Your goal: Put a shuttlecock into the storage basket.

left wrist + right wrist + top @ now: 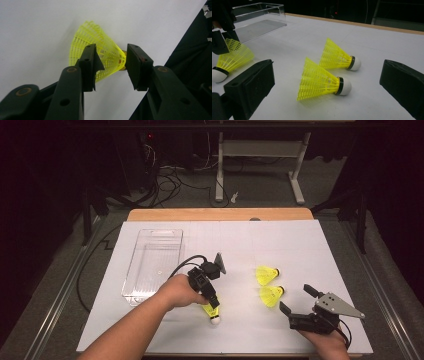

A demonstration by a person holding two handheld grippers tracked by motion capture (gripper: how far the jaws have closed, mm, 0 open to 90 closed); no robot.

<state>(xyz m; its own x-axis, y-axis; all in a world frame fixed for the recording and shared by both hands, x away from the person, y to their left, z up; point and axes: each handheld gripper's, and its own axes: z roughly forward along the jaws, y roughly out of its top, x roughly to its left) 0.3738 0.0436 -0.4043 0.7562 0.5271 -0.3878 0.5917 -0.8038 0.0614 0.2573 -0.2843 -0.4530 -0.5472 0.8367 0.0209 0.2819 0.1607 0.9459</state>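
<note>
One shuttlecock (100, 50) lies between the left tool's (111, 63) jaws

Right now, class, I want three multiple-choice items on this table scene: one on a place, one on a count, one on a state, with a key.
1. Where is the clear plastic bin?
A. on the table's far left
B. beside the right tongs
C. on the floor

2. How many yellow shuttlecocks lie on the table?
A. two
B. three
C. five

3. How do the right tongs stand?
A. shut on a shuttlecock
B. open and empty
C. shut on the bin

Key:
1 A: the high view shows it there.
2 B: a pair at centre-right, a third shuttlecock at the left tongs.
3 B: the jaws stand wide apart, holding nothing.
</note>
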